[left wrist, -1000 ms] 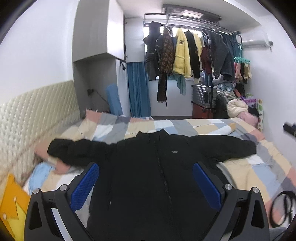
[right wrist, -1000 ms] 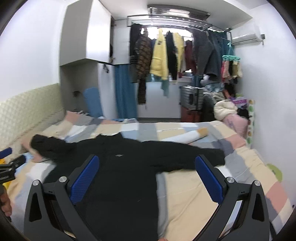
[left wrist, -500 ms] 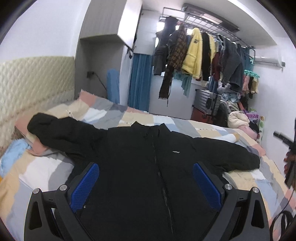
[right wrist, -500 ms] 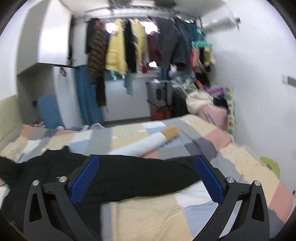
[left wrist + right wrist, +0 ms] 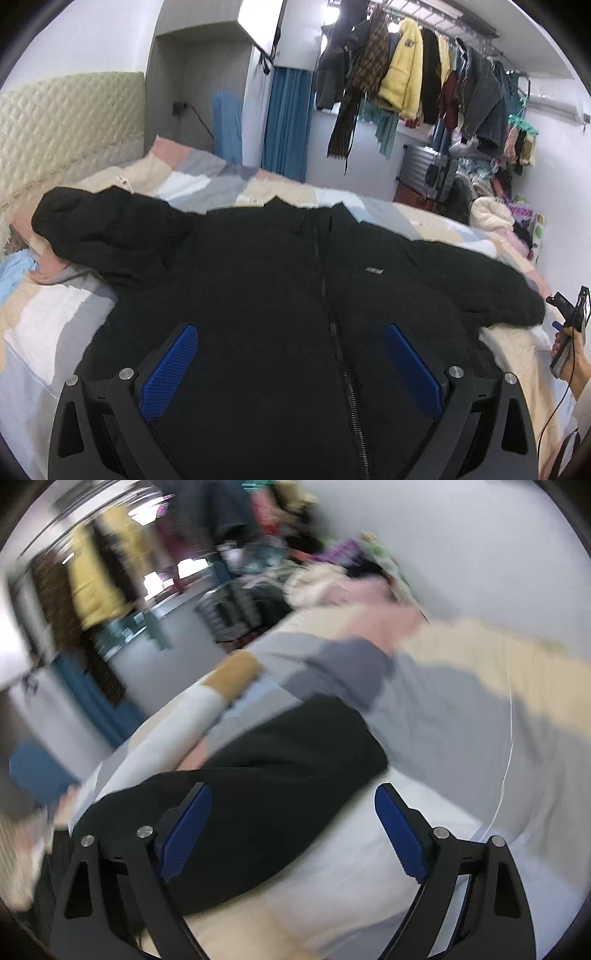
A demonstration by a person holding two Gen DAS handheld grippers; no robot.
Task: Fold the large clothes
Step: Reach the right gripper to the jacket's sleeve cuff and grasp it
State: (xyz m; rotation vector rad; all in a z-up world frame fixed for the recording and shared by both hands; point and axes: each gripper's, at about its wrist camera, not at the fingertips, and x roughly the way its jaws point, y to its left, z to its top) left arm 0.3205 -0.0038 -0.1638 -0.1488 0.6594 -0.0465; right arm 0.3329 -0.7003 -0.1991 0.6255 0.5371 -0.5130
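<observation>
With both jaws open and empty, bring your right gripper squarely over the black jacket sleeve cuff before closing, pinching fabric, not the bed cover.

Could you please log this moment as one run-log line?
black jacket: spread flat on bed | left gripper: open, above jacket | right gripper: open, at sleeve

Right view blurred, jacket hem cut off
</observation>
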